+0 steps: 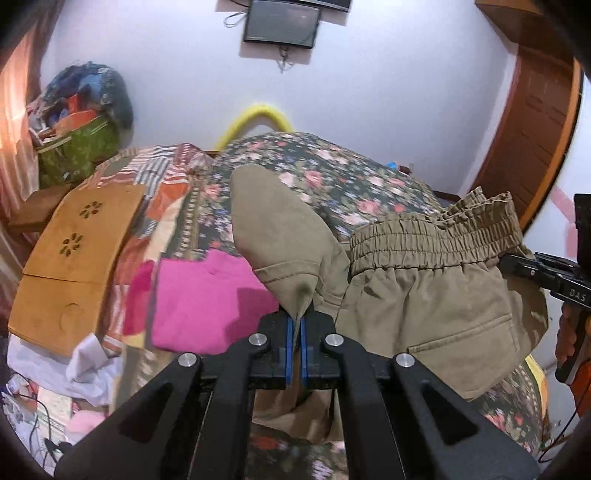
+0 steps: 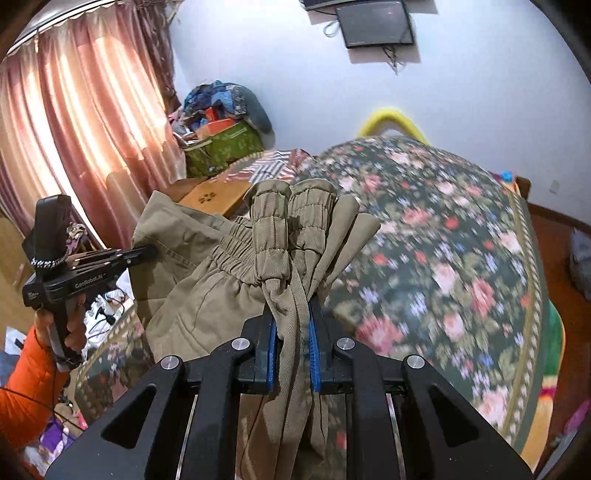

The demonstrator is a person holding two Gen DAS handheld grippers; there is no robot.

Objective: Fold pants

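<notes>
We hold the khaki pants (image 1: pixel 436 295) up in the air above the bed with the floral bedspread (image 1: pixel 332 173), one gripper at each end of the raised cloth. Our left gripper (image 1: pixel 297 325) has its blue pads (image 1: pixel 290 347) pressed together on a thin pinch of khaki fabric, a hemmed edge that stands up in a rounded flap ahead of the fingers. Our right gripper (image 2: pixel 292 332) is clamped on a thicker bunch: the gathered elastic waistband (image 2: pixel 273 236) rises above its blue pads (image 2: pixel 314 350), and folds of cloth hang down between the fingers. In the left wrist view the waistband stretches rightward to the right gripper at the frame's edge, and a back pocket (image 1: pixel 465 339) shows on the hanging seat. The pants sag between the two grips, clear of the bedspread.

On the bed lie a folded pink garment (image 1: pixel 199 302) just left of the left gripper, and a wooden lap tray (image 1: pixel 77 258) further left. A heaped green bag (image 1: pixel 74 147) stands by the wall, near the pink curtains (image 2: pixel 74 122), and a dark screen (image 1: pixel 282 26) hangs on the wall.
</notes>
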